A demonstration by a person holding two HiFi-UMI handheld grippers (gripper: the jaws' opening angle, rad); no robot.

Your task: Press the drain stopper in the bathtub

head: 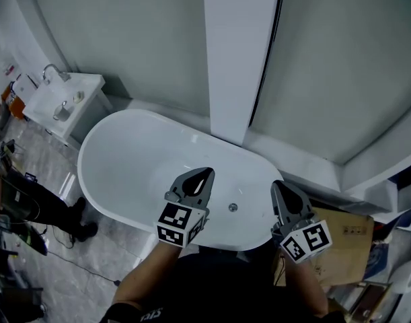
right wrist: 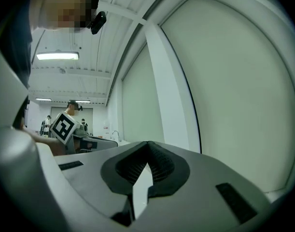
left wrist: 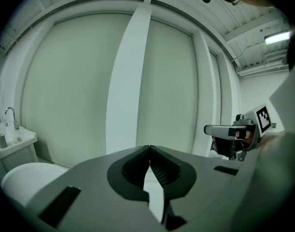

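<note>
Left gripper [head: 205,173] and right gripper [head: 278,186] hover above the bathtub's [head: 138,157] near rim, jaws closed tip to tip, empty. The drain stopper [head: 233,207] sits on the tub floor between them, neither touching it. Pressed down or popped up? Too small to tell.

Head cam high above bathtub [head: 124,160] near rim, looking steeply down, gripper cams close behind own jaws, aimed at wall [head: 340,66], all three share white pillar [head: 235,59].
</note>
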